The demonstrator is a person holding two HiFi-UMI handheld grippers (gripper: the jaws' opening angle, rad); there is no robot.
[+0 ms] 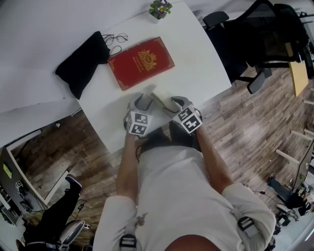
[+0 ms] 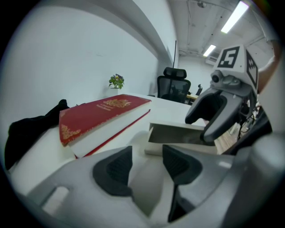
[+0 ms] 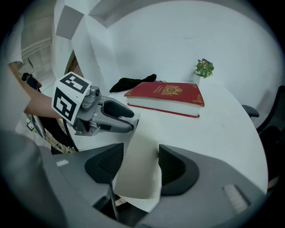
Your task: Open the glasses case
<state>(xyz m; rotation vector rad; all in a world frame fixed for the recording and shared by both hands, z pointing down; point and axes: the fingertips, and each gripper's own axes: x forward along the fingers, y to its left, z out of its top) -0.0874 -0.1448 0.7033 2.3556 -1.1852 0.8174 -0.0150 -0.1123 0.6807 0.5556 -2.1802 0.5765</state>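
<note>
A white table (image 1: 196,59) is standing on wood floor (image 1: 245,132); a black chair (image 1: 260,39) is sitting right of it, strip lights (image 2: 234,17) glowing above.

Red book (image 1: 141,62) with gold ornament, black cloth (image 1: 81,68), white worktop (image 1: 196,63), cream glasses case (image 3: 138,169), brown wood-grain floor (image 1: 235,127), grey left hand-held gripper (image 3: 129,118) bearing black-and-white square markers (image 3: 69,102), flowers (image 1: 160,7) possibly purple.

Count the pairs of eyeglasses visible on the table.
1: the eyeglasses lie beside the black cloth, just past the red book's far corner. Another pair may be hidden inside the glasses case.
</note>
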